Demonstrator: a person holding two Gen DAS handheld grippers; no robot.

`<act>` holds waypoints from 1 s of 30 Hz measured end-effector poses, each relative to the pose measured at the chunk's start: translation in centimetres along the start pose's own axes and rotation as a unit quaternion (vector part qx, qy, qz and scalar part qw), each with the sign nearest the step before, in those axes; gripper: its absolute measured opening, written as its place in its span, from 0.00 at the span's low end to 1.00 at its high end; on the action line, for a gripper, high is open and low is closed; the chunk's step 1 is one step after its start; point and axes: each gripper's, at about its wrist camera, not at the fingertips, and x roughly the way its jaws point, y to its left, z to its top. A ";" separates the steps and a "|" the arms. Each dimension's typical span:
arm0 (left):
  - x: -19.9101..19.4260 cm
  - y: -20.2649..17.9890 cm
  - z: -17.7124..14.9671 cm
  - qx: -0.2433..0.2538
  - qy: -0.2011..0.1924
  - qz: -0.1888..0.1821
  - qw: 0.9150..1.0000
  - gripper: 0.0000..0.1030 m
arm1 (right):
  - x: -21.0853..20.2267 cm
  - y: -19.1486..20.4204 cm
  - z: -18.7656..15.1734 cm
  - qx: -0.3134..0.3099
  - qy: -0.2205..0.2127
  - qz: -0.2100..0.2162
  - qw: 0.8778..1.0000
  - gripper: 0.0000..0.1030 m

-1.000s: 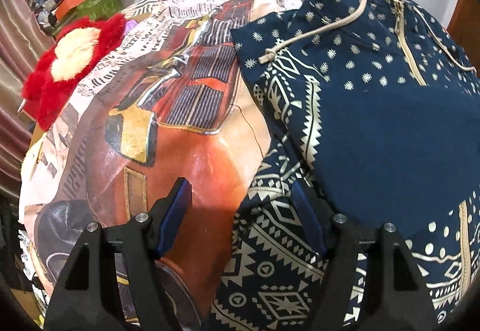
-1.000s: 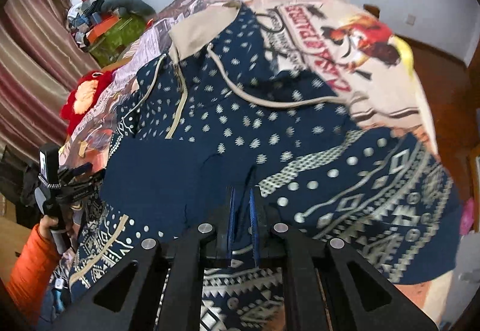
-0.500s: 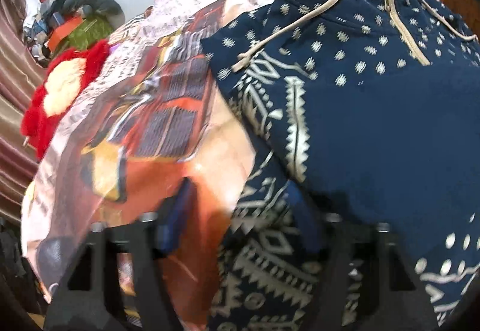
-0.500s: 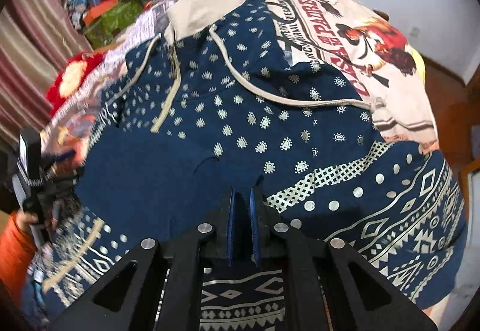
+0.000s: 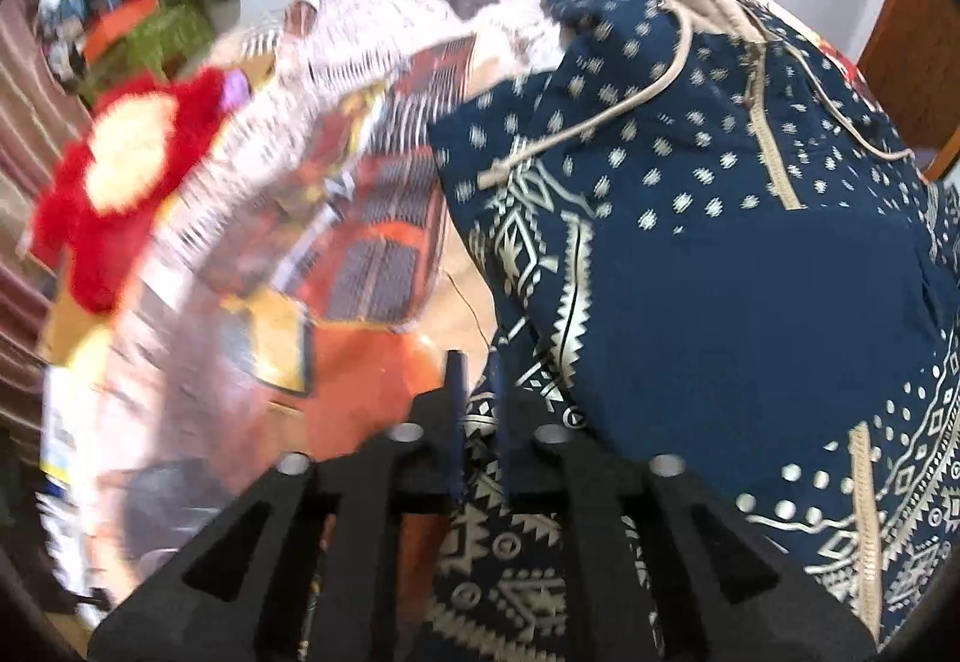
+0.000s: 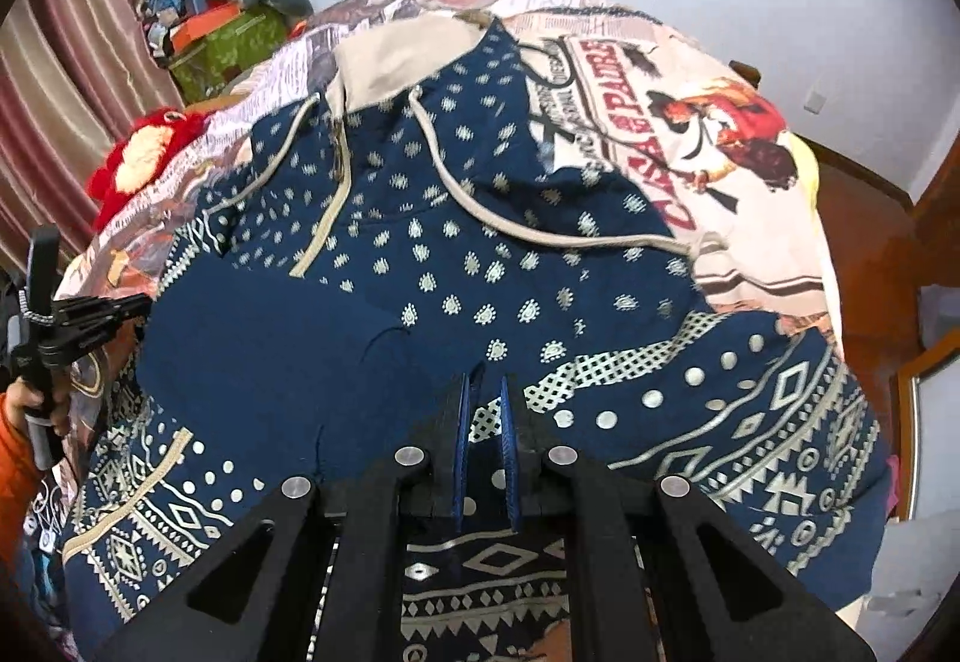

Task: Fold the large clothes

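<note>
- Bedroom setting: a bed covered by a printed bedspread (image 6: 708,134) with vintage-poster motifs serves as the folding surface; pale wall behind, striped curtain (image 6: 54,80) at the left, a red plush toy (image 5: 120,176) near the bed's far left edge.
- Navy patterned hoodie (image 6: 420,272) lies spread front-up across the bedspread, hood toward the wall, beige drawstrings (image 6: 528,230) trailing over the chest, hem nearest both cameras.
- Right gripper (image 6: 483,452): jaws drawn almost together, pinching a fold of the hem fabric between the blue pads.
- Left gripper (image 5: 480,422): jaws closing on the hoodie's patterned lower-left edge; cloth sits between the pads. From the right wrist view the same tool (image 6: 78,320) is seen at the garment's left border, held by a hand in an orange sleeve (image 6: 18,458).
- Step in hand, as judged: securing both lower corners before carrying the hem up toward the hood.
- Technique: let the left jaws finish closing before lifting, so the edge does not slip out.
- Raise both corners evenly and keep the hem taut between them, avoiding a sagging middle.
- Watch the drawstrings; they are likely to bunch under the fold unless the cloth is laid over them flat.
- Motion blur in the left wrist view limits detail on the grip there.
</note>
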 end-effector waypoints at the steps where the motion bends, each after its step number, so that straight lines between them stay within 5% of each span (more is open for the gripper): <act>1: -0.9 -0.6 0.8 0.010 0.007 0.004 1.000 0.53 | -0.5 -0.1 -0.1 0.000 -0.006 -0.002 1.000 0.06; 2: -1.4 -1.0 1.1 0.013 0.006 0.005 1.000 0.75 | -1.1 -0.2 -0.2 0.000 -0.014 -0.005 1.000 0.06; 3: -2.2 -1.5 1.6 0.013 -0.007 0.011 1.000 0.76 | -1.6 -0.2 -0.3 -0.001 -0.020 -0.008 1.000 0.06; 5: -3.7 -2.9 2.5 0.018 -0.034 0.016 0.999 0.76 | -2.8 -0.2 -0.5 -0.004 -0.032 -0.015 0.999 0.06; 8: -4.6 -6.9 3.8 0.036 -0.028 -0.039 0.998 0.77 | -4.7 -0.3 -1.1 -0.011 -0.052 -0.014 0.998 0.06; 17: -1.0 -22.5 4.5 0.076 0.059 -0.175 0.980 0.77 | -8.6 -1.9 -2.9 -0.011 -0.098 -0.021 0.995 0.06; 21: 0.6 -27.7 4.3 0.125 0.083 -0.166 0.975 0.77 | -9.9 -3.4 -3.9 0.001 -0.116 -0.029 0.993 0.06; 25: 1.9 -28.5 5.4 0.084 0.084 -0.172 0.978 0.76 | -10.6 -4.9 -4.9 0.017 -0.130 -0.035 0.991 0.06; 27: 2.4 -28.0 6.0 0.053 0.085 -0.187 0.977 0.65 | -10.9 -5.3 -5.1 0.018 -0.137 -0.039 0.990 0.06; 30: 2.5 -27.3 6.7 0.056 0.076 -0.178 0.979 0.28 | -11.4 -5.8 -5.3 0.018 -0.148 -0.043 0.988 0.07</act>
